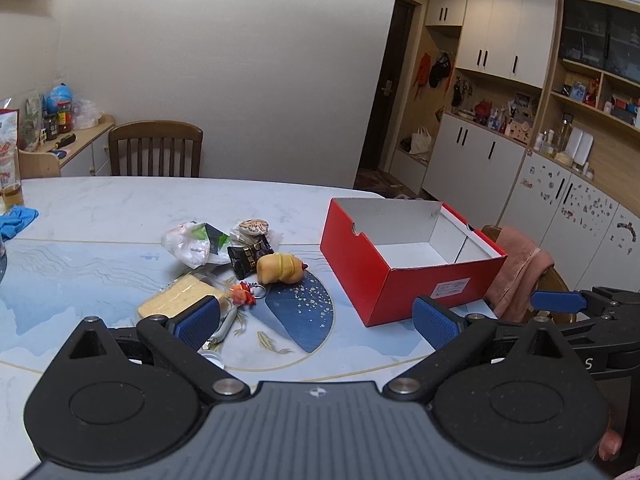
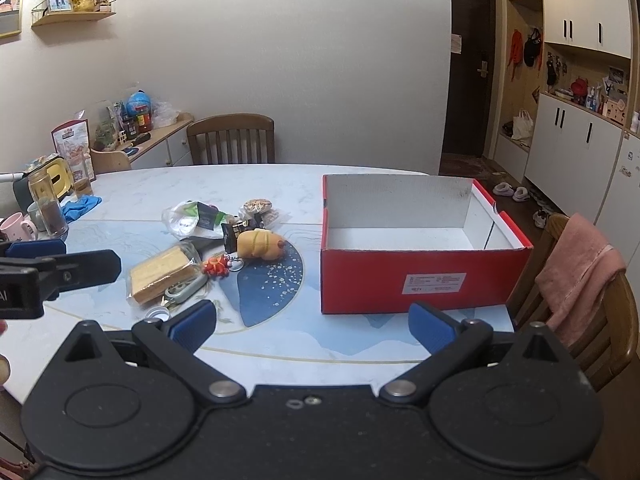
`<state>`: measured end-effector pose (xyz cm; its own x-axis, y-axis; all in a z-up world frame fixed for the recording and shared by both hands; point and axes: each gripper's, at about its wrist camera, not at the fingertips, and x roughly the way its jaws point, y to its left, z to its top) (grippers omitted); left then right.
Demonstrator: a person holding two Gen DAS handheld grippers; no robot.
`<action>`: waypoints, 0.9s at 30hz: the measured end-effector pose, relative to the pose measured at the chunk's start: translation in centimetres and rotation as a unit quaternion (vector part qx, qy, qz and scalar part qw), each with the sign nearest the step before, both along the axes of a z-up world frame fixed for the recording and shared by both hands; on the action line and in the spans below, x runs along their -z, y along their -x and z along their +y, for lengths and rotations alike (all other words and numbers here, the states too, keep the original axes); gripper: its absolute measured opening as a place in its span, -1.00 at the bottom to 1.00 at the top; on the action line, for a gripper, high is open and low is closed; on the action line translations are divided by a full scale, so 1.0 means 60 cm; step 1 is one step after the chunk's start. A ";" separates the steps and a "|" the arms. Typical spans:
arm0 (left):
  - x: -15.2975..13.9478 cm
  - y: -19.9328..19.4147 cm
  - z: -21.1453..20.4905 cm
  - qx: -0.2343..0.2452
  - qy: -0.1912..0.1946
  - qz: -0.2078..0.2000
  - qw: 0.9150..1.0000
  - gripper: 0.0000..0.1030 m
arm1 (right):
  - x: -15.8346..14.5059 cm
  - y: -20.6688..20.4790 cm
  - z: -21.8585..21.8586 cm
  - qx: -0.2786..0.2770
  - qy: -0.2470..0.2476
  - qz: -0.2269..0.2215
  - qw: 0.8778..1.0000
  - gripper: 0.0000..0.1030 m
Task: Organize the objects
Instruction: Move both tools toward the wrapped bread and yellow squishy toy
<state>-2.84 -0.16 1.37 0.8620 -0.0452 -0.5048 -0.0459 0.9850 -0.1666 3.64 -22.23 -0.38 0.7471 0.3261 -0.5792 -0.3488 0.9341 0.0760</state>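
Note:
An open red shoebox [image 1: 404,280] [image 2: 360,276] with a white, empty inside stands on the right of the table. Left of it lies a pile: a yellow plush toy [image 1: 279,268] [image 2: 260,244], a wrapped yellow cake slice [image 1: 180,298] [image 2: 160,274], a black snack packet [image 1: 248,258], a clear bag with green [image 1: 192,242] [image 2: 196,220], a round patterned pouch [image 1: 253,227] [image 2: 258,205] and an orange keychain [image 1: 243,294] [image 2: 216,266]. My left gripper [image 1: 316,324] is open and empty, near the pile. My right gripper [image 2: 312,326] is open and empty, in front of the box.
The marble table [image 1: 120,208] carries a blue cloth [image 2: 82,206], jars and cups [image 2: 48,210] at the left. A bottle cap [image 2: 157,312] lies near the front edge. Wooden chairs stand at the far side [image 2: 231,138] and right, one with a pink towel [image 2: 576,268].

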 end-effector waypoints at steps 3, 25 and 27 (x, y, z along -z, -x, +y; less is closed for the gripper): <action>0.002 0.000 0.003 -0.004 0.004 0.003 1.000 1.00 | 0.001 0.001 0.001 -0.005 -0.001 -0.001 1.000 0.99; 0.039 -0.058 0.094 -0.023 -0.025 0.034 0.999 1.00 | 0.028 -0.057 0.081 -0.045 0.009 0.034 0.998 0.99; 0.051 -0.072 0.107 -0.021 -0.043 0.040 0.998 1.00 | 0.034 -0.067 0.094 -0.051 0.011 0.039 0.998 0.99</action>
